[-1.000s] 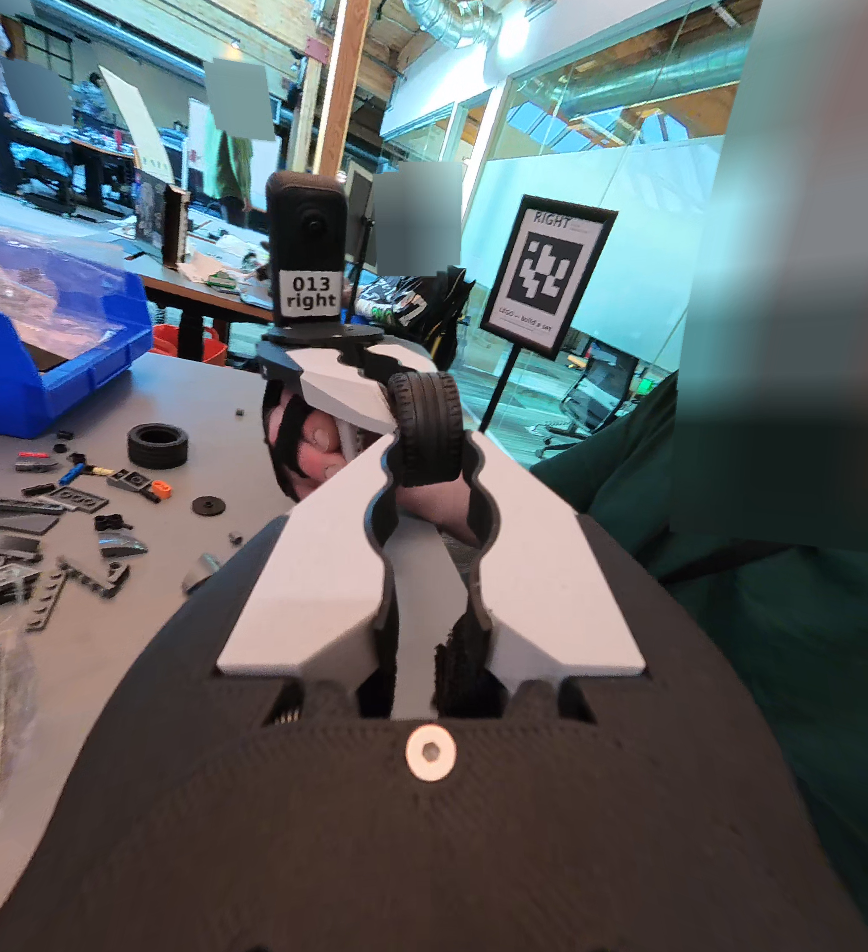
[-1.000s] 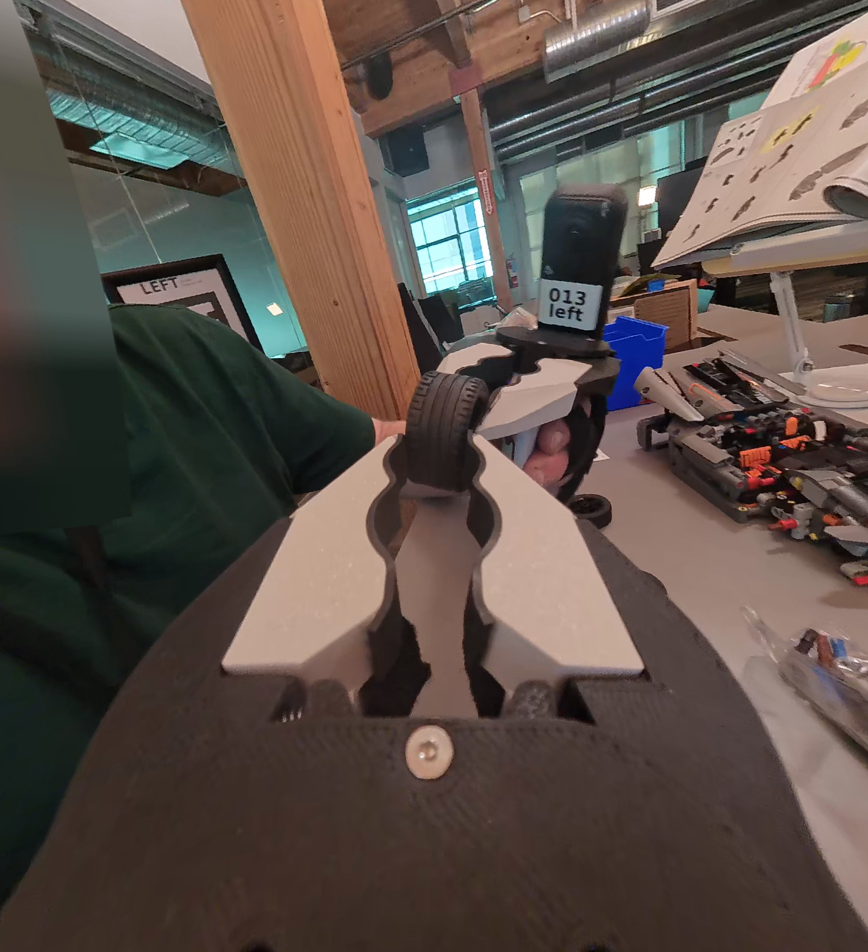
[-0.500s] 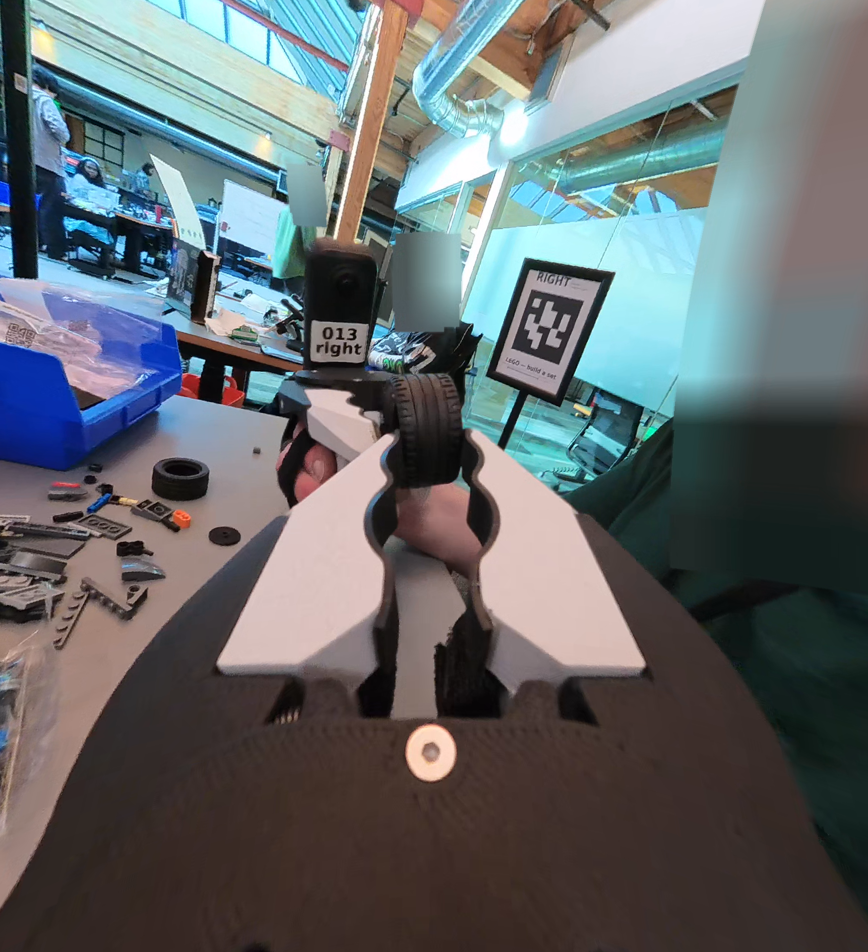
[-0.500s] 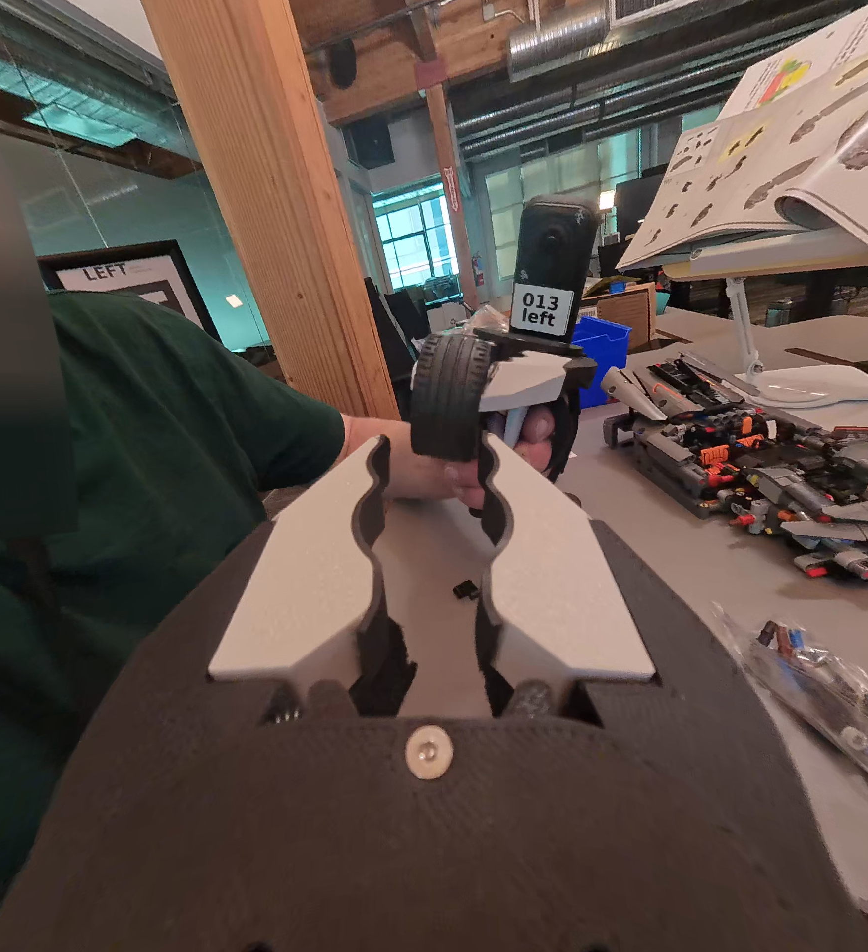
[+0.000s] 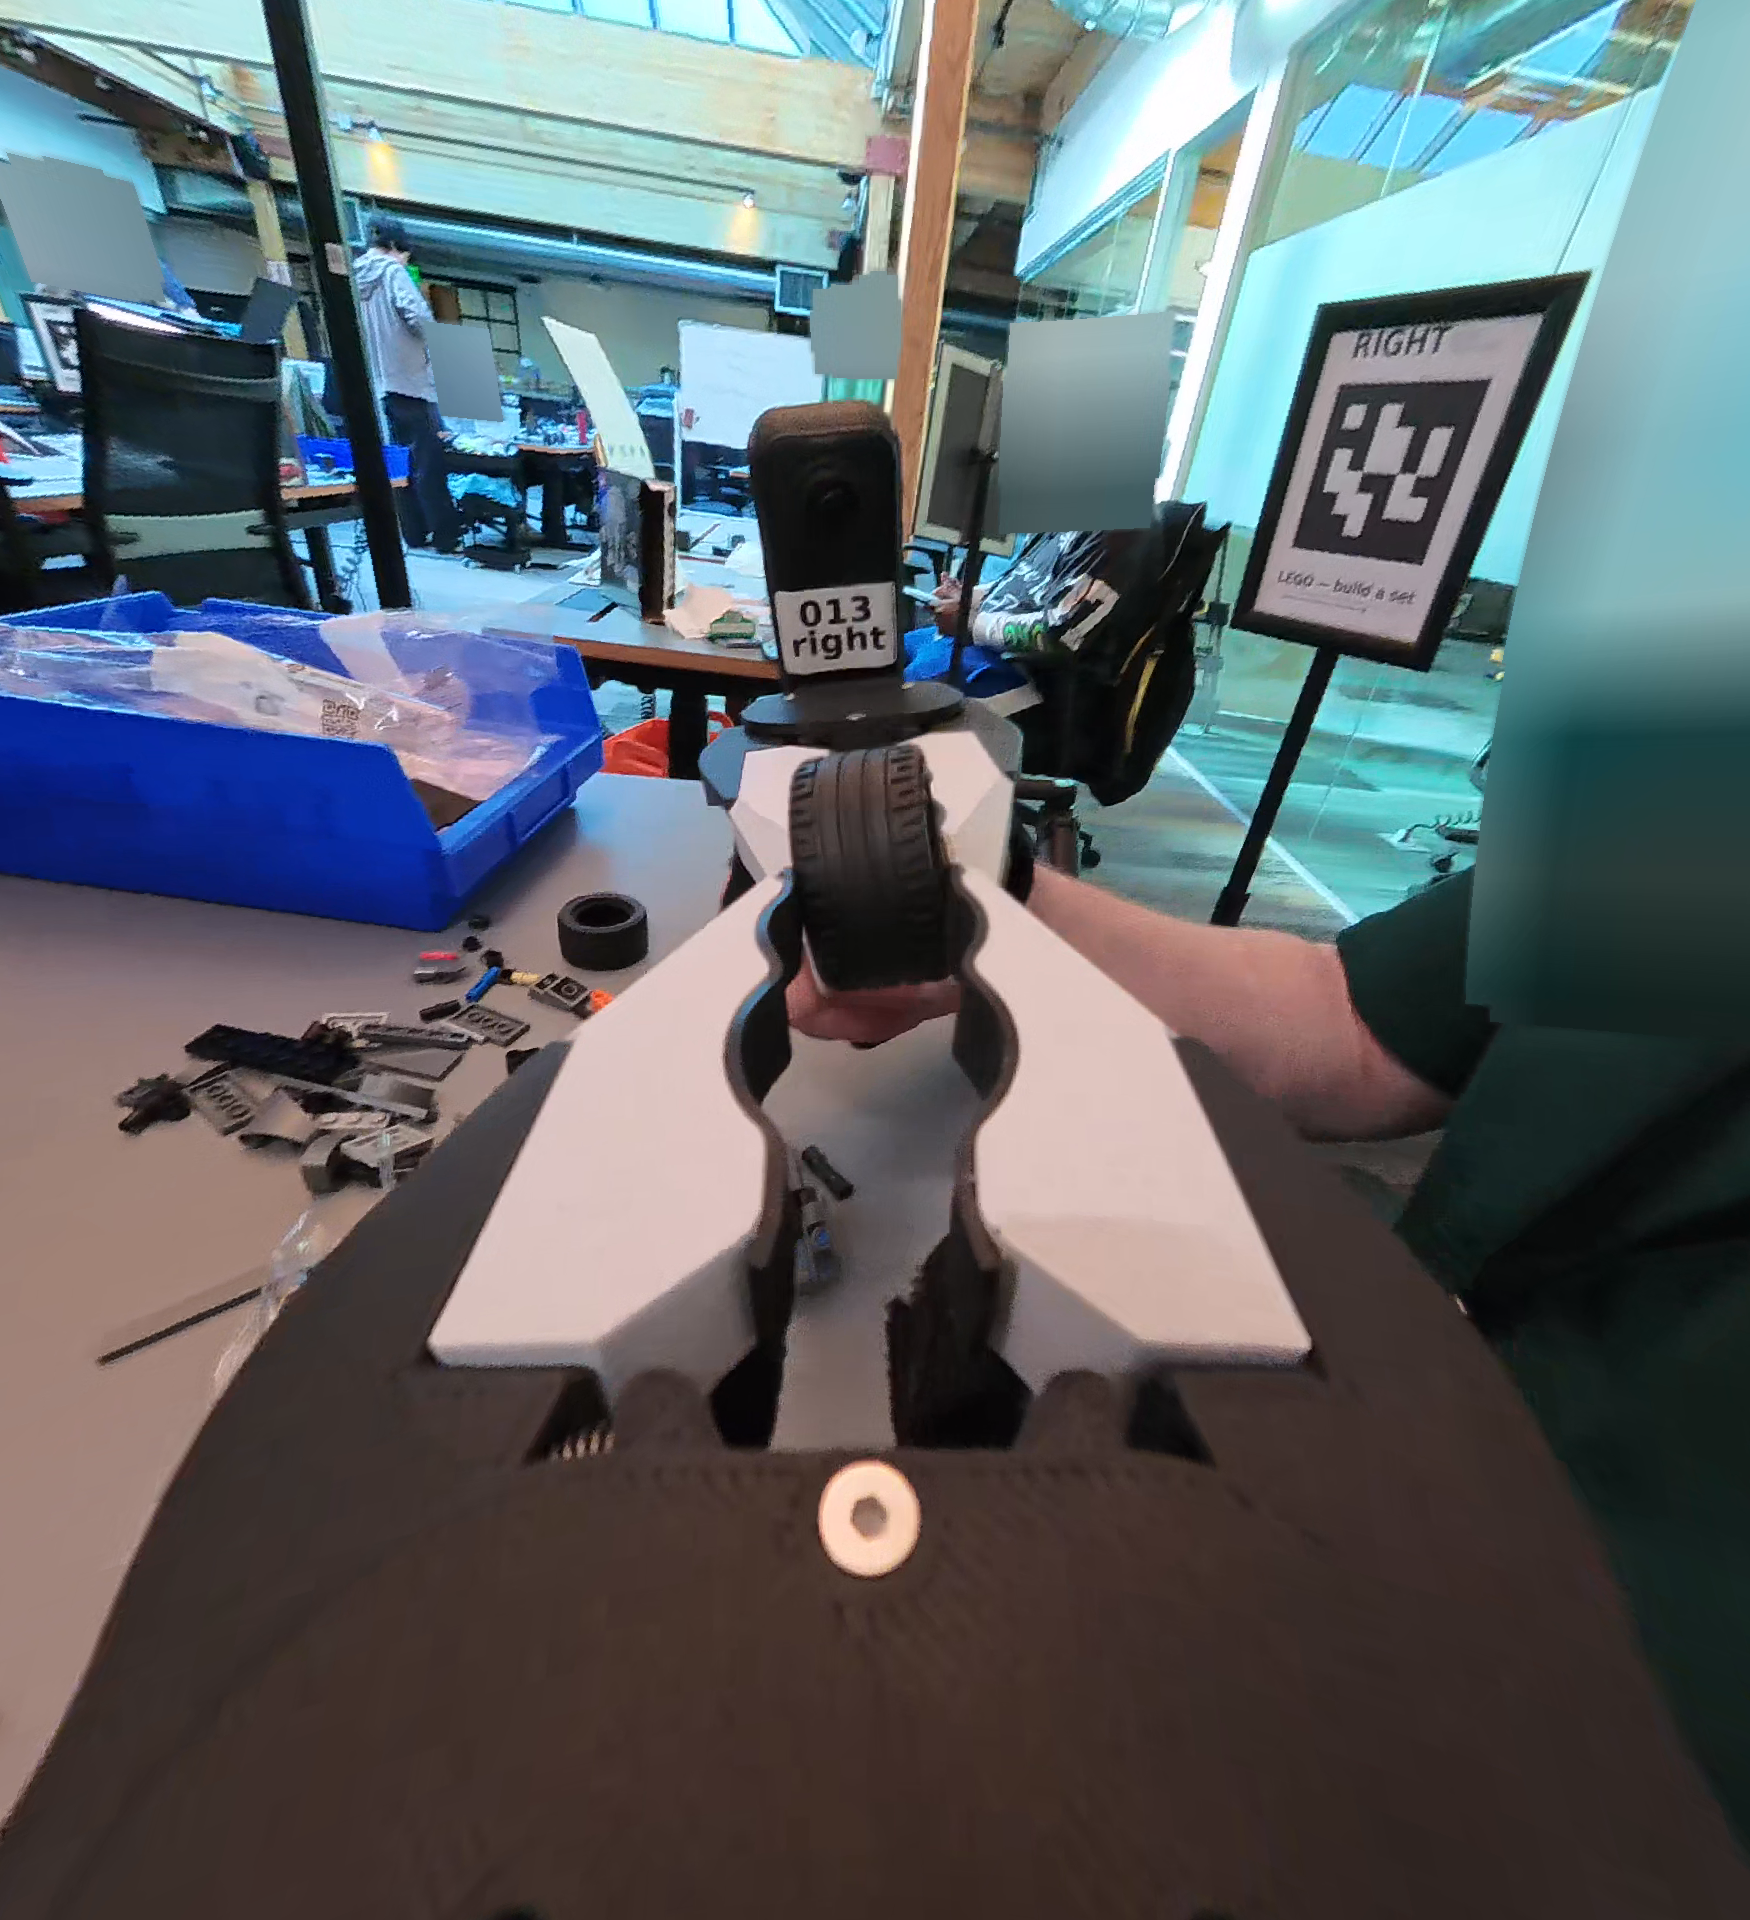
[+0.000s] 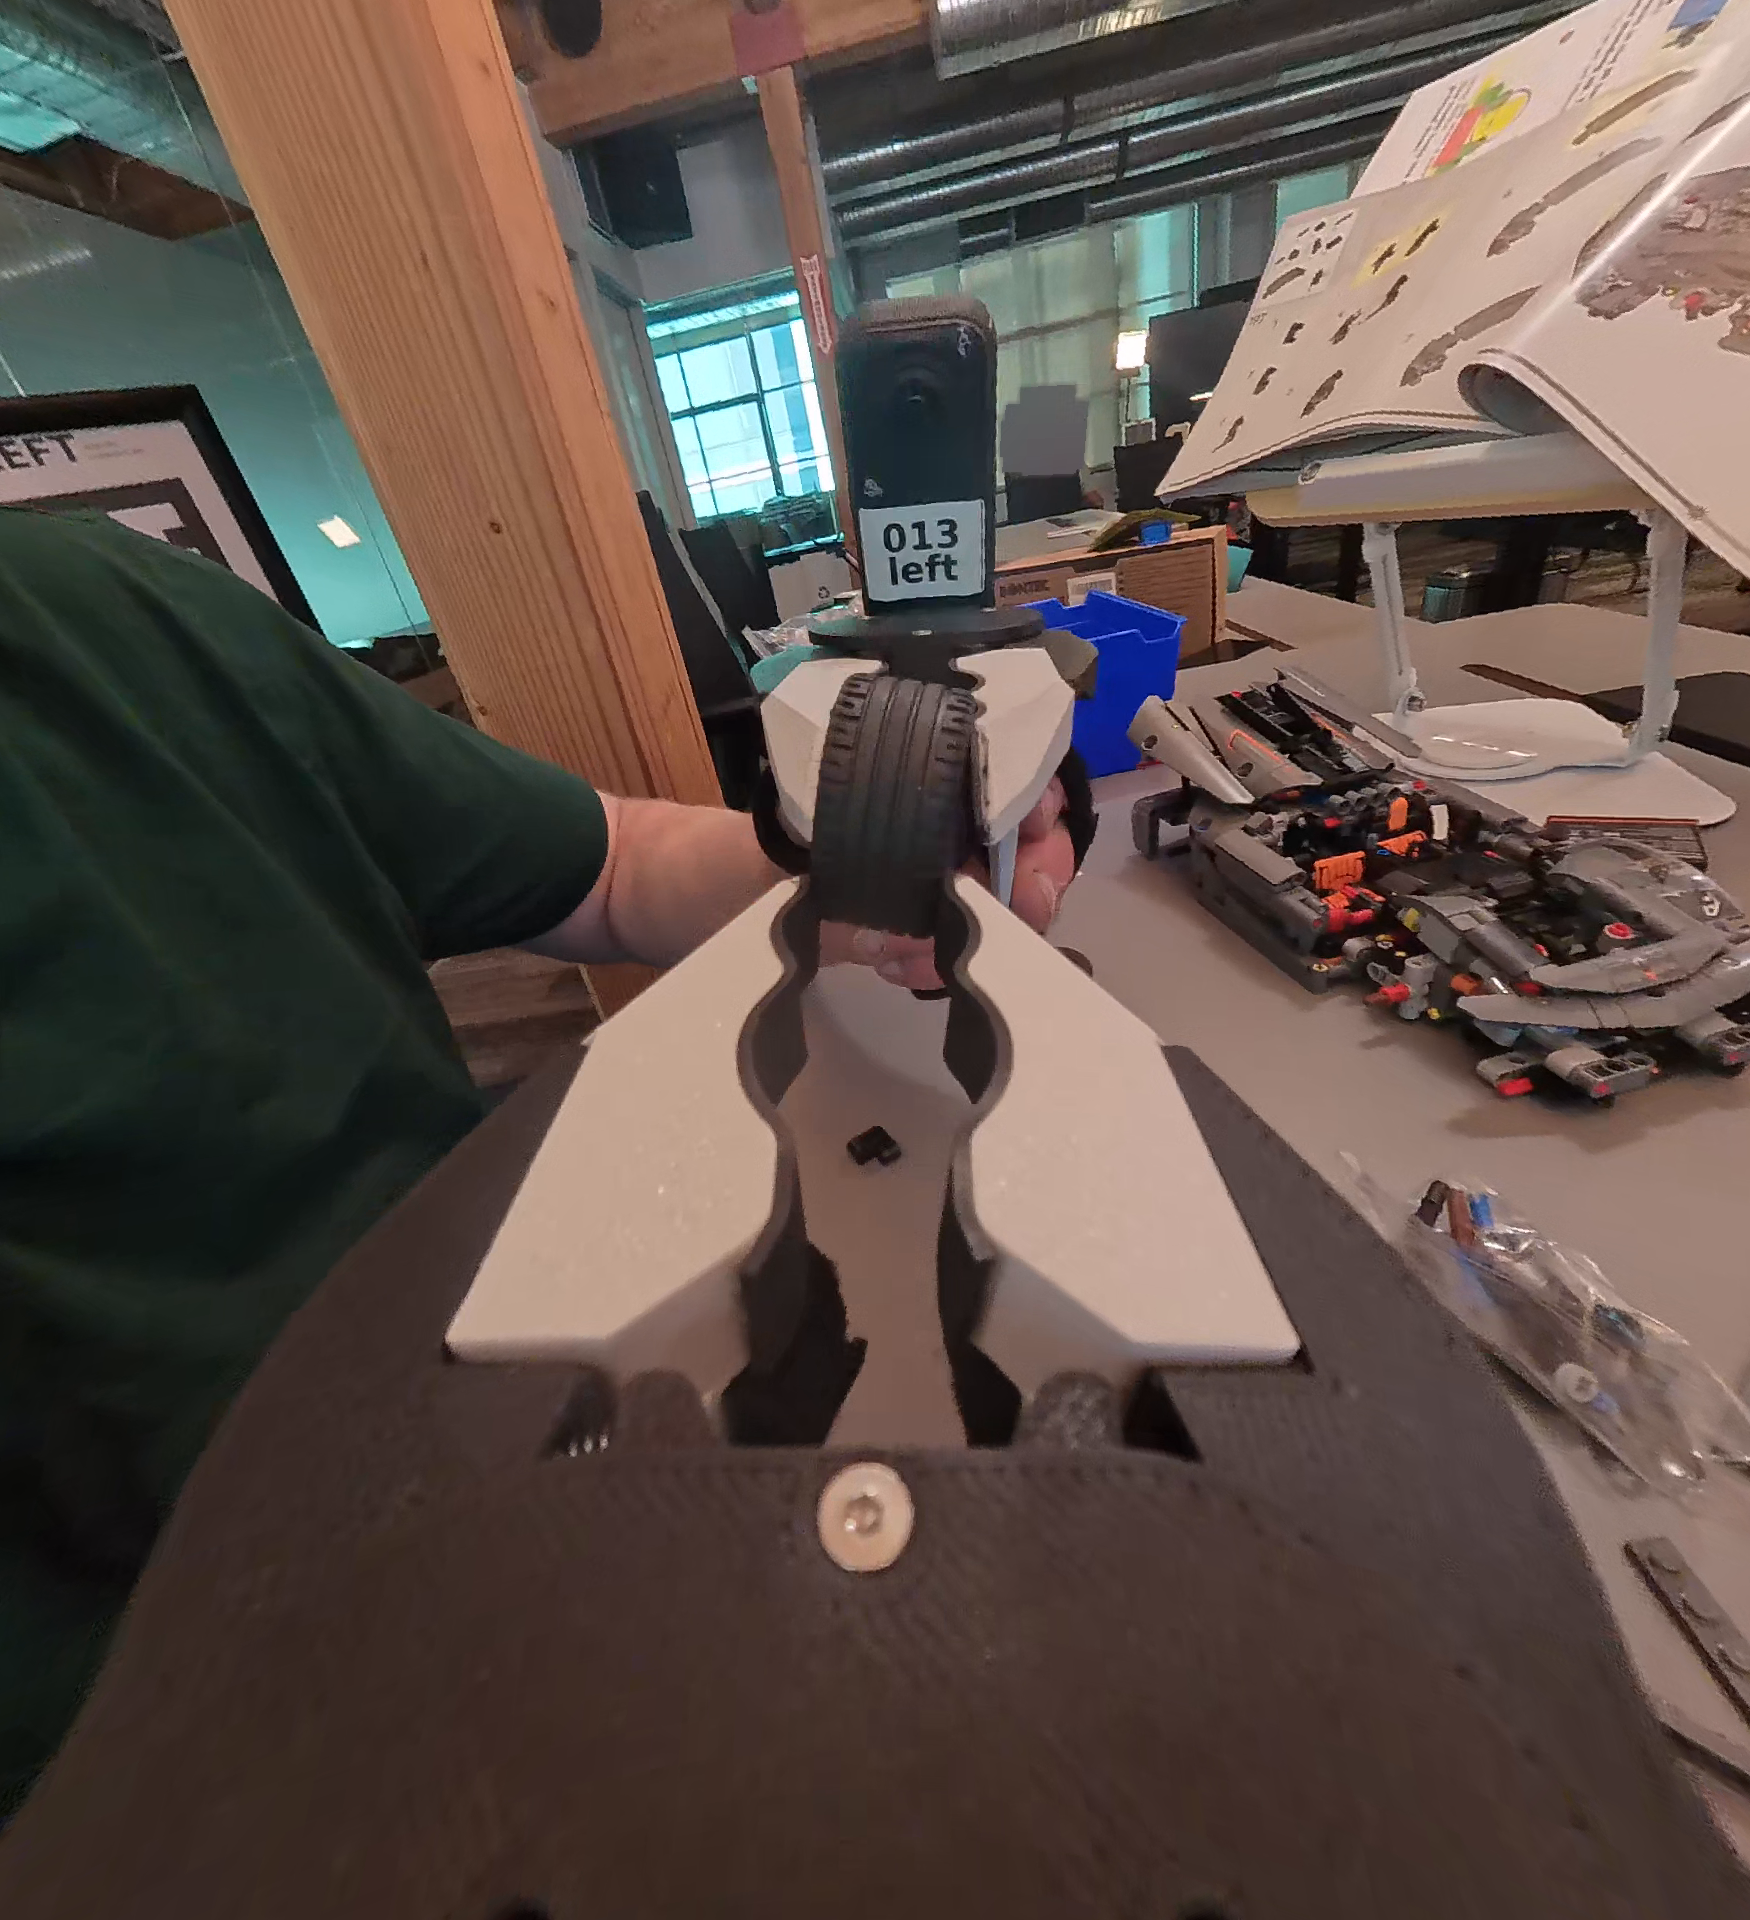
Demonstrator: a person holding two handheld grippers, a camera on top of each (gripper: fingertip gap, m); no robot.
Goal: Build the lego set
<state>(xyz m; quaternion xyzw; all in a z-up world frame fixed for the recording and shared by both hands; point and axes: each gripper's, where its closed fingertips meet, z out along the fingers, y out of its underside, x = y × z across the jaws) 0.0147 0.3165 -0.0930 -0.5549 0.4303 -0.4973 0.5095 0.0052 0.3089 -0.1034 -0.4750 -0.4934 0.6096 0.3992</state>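
A black rubber tyre [image 5: 871,873] is held in the air between my two grippers, which face each other tip to tip. My left gripper [image 5: 876,894] is shut on the tyre's near part. The right gripper's white fingers [image 5: 762,821] flank its far part. In the right wrist view the same tyre [image 6: 892,810] sits between the tips of my right gripper [image 6: 881,894], which is shut on it. The left gripper's fingers [image 6: 1022,748] clasp it from the far side. The partly built grey car model [image 6: 1453,904] stands on the table to the right.
A second tyre [image 5: 601,930] and loose dark pieces [image 5: 331,1081] lie on the grey table [image 5: 71,1195] by a blue bin [image 5: 227,790]. An open instruction booklet [image 6: 1577,260] rests on a white stand. A parts bag [image 6: 1577,1340] lies near the right gripper. A person in green is close behind. Left and right tips are no more than a few centimetres apart.
Half a second ago the right gripper was opened wider, with the tyre only in the left gripper. Now it has narrowed onto the tyre again, and both grippers line up head-on.
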